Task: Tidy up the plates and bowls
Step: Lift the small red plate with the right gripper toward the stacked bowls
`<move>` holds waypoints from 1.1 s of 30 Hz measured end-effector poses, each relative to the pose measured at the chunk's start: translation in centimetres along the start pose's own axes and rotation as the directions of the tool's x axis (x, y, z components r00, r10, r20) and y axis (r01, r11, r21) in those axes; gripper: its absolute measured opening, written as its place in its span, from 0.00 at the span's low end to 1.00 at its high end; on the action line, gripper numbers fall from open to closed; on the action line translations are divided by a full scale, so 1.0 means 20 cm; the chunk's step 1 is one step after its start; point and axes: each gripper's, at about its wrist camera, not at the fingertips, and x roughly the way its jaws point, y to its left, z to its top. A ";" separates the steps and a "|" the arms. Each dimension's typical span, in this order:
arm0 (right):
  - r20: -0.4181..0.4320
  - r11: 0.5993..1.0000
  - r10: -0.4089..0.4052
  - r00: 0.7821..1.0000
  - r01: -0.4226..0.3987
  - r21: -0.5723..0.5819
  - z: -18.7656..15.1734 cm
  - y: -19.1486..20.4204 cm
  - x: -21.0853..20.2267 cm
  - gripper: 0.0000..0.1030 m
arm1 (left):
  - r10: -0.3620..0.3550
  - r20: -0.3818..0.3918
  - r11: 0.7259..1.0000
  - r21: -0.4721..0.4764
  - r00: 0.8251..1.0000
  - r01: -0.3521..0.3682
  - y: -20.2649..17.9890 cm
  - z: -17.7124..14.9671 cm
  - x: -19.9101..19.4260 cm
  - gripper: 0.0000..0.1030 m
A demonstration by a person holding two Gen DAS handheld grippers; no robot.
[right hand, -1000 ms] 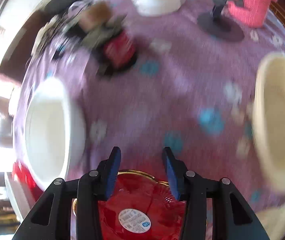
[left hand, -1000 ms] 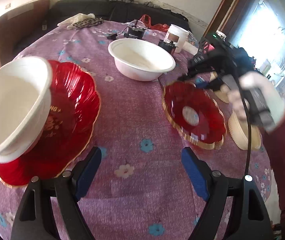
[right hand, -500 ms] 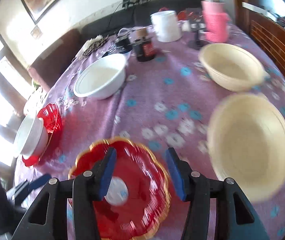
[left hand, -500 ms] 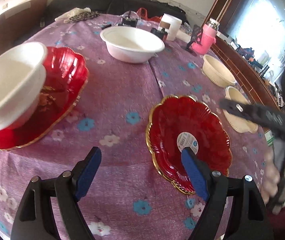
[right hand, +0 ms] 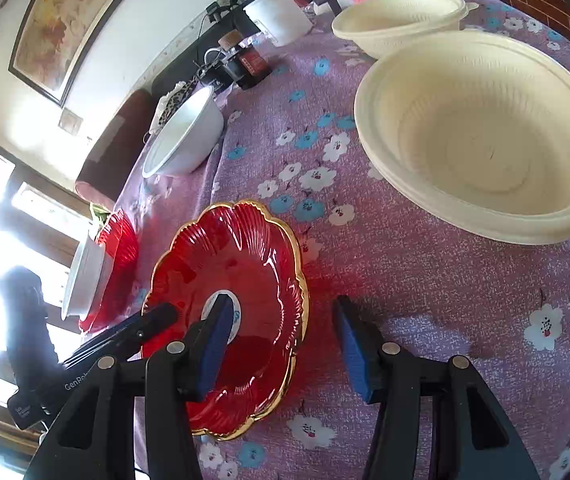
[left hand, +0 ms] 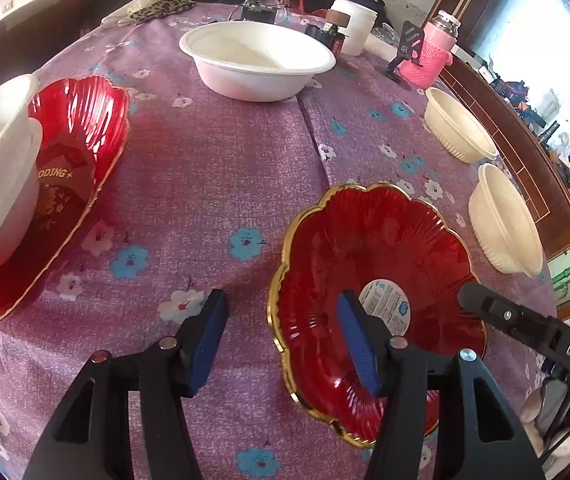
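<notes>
From your left wrist, your left gripper was closing, about half open, its jaws straddling the near rim of the red plate without pinching it yet; close too shallow and that glossy scalloped edge could slip out, or the plate could skid toward the cream bowl beyond it. From your right wrist, your right gripper stood half open, holding nothing, straddling the red plate's opposite rim; two tools on one plate risked colliding.
</notes>
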 end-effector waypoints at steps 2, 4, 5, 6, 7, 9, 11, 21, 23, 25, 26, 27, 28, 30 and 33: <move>0.007 1.000 0.007 1.000 -0.007 0.006 -0.01 0.00 0.00 0.54 | -0.002 -0.003 1.000 0.008 1.000 0.002 -0.03 0.00 0.01 0.55; 0.012 1.000 0.012 1.000 -0.012 0.004 -0.02 0.02 0.01 0.51 | 0.003 0.002 1.000 0.028 1.000 -0.003 -0.06 -0.01 0.02 0.55; 0.002 1.000 0.028 1.000 -0.028 -0.001 -0.03 0.03 0.02 0.46 | -0.002 0.005 0.999 0.041 1.000 0.002 -0.08 -0.01 0.02 0.55; -0.005 1.000 0.025 1.000 -0.025 -0.001 -0.04 0.04 0.03 0.35 | -0.006 0.007 0.999 0.047 1.000 0.005 -0.09 -0.02 0.02 0.52; 0.006 1.000 -0.005 1.000 0.005 -0.008 -0.05 0.05 0.03 0.32 | 0.023 0.020 0.999 0.046 1.000 -0.024 -0.10 -0.02 0.02 0.48; 0.039 0.998 -0.054 0.998 0.055 -0.028 -0.06 0.06 0.01 0.22 | 0.048 0.027 0.998 0.027 0.998 -0.048 -0.07 -0.02 0.01 0.26; 0.063 0.999 -0.029 0.998 0.031 -0.031 -0.06 0.06 -0.03 0.11 | 0.014 0.018 0.999 -0.029 1.000 -0.014 0.00 -0.01 -0.01 0.20; 0.145 0.990 0.013 0.989 0.007 -0.142 -0.03 0.33 -0.13 0.11 | 0.032 0.170 0.995 -0.097 0.985 -0.016 0.10 0.00 -0.31 0.20; 0.159 0.985 0.030 0.987 -0.002 -0.171 0.00 0.42 -0.15 0.11 | 0.032 0.195 0.992 -0.126 0.980 -0.007 0.15 0.01 -0.38 0.20; 0.161 0.980 0.052 0.986 -0.020 -0.197 0.03 0.52 -0.15 0.11 | 0.041 0.223 0.987 -0.162 0.974 -0.005 0.21 0.02 -0.45 0.20; 0.159 0.975 0.068 0.985 -0.032 -0.221 0.05 0.59 -0.14 0.11 | 0.050 0.241 0.983 -0.184 0.969 -0.005 0.25 0.03 -0.50 0.20; 0.157 0.971 0.077 0.985 -0.039 -0.234 0.05 0.64 -0.13 0.11 | 0.062 0.258 0.979 -0.205 0.964 -0.008 0.30 0.03 -0.54 0.20; 0.153 0.966 0.091 0.984 -0.050 -0.254 0.07 0.71 -0.11 0.11 | 0.073 0.272 0.975 -0.224 0.960 -0.011 0.34 0.04 -0.57 0.20; 0.138 0.953 0.119 0.983 -0.074 -0.293 0.09 0.84 -0.07 0.11 | 0.103 0.297 0.961 -0.275 0.949 -0.018 0.45 0.05 -0.65 0.20; 0.100 0.938 0.148 0.984 -0.108 -0.328 0.11 1.03 0.02 0.12 | 0.144 0.311 0.936 -0.350 0.939 -0.027 0.62 0.07 -0.72 0.20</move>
